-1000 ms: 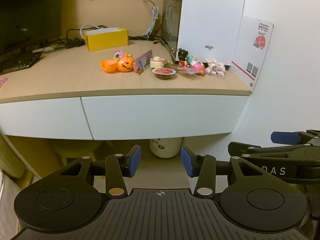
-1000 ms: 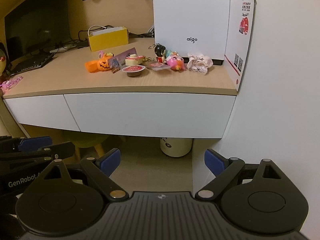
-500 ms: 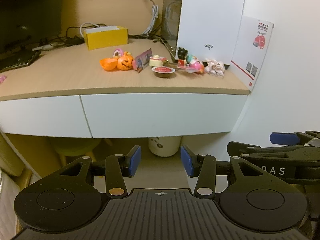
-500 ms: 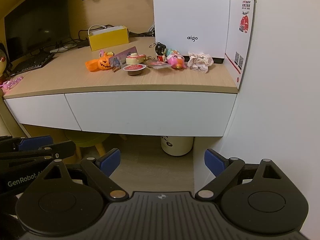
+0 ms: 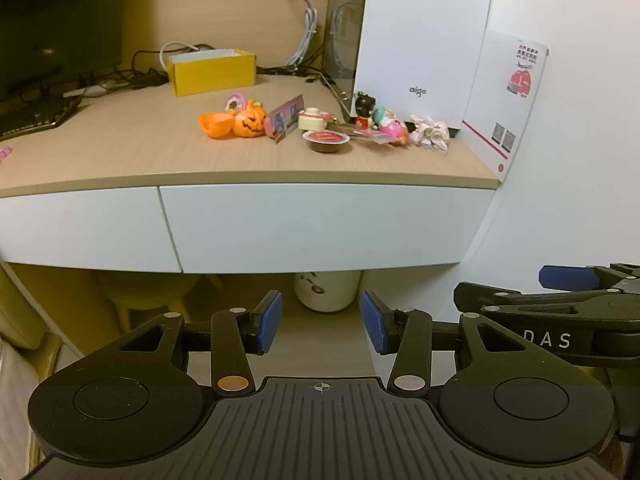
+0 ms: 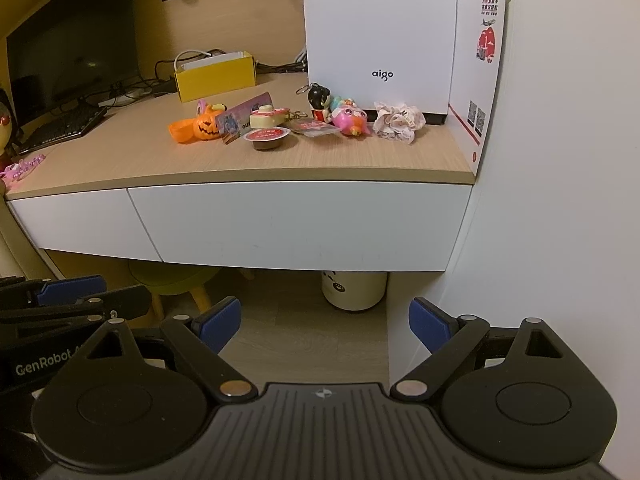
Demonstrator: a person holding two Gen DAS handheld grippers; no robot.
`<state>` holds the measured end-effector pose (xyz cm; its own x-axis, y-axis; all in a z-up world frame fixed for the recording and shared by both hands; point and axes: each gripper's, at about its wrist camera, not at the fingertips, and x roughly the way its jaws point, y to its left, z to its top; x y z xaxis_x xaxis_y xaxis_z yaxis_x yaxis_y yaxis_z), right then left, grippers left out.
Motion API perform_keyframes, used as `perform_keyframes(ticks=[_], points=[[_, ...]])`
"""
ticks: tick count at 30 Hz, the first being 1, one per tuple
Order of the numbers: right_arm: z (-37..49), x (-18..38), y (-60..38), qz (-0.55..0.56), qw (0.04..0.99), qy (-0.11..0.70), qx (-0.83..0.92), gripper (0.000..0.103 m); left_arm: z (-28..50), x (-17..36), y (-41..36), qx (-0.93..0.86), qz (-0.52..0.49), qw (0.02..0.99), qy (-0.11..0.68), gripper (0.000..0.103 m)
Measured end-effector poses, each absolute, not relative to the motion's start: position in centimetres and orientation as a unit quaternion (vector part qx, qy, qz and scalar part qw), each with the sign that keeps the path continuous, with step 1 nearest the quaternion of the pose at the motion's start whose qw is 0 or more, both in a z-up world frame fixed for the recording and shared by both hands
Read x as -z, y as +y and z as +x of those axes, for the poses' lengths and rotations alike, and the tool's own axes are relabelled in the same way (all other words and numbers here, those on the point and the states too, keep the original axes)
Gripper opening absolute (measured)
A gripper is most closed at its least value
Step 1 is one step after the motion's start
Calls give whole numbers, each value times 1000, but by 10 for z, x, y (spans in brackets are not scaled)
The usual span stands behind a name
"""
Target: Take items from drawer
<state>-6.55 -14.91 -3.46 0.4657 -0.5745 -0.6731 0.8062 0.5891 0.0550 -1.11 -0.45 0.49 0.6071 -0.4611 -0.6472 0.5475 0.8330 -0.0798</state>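
A white handle-less drawer front [image 5: 320, 226] [image 6: 296, 224] under the wooden desktop stands closed, with a second white drawer front [image 5: 80, 228] to its left. On the desktop lie small toys: an orange pumpkin [image 5: 249, 119] [image 6: 205, 125], a sealed red-lidded cup [image 5: 325, 140] [image 6: 267, 138], a pink plush [image 6: 352, 118] and a pale scrunchie [image 6: 398, 120]. My left gripper [image 5: 320, 326] is open and empty, held below and in front of the drawer. My right gripper [image 6: 324, 322] is open wider, empty, at about the same height beside it.
A white aigo box [image 6: 380, 32] and a leaflet [image 5: 506, 96] stand at the desk's right end against the white wall [image 6: 560, 200]. A yellow box [image 5: 212, 68], cables, a monitor and keyboard sit at the back left. Below the desk are a white bin [image 6: 354, 290] and a green stool [image 6: 176, 280].
Both grippers have drifted slightly, so the desk and drawer sit a little lower and nearer in view. Their jaws have not changed.
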Motion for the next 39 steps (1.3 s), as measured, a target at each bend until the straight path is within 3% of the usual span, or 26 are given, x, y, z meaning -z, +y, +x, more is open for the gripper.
perform_keyframes(ticks=[39], points=[[-68, 44, -154, 193, 831, 321, 412, 92, -10, 2, -8, 304, 64, 884, 348, 48]])
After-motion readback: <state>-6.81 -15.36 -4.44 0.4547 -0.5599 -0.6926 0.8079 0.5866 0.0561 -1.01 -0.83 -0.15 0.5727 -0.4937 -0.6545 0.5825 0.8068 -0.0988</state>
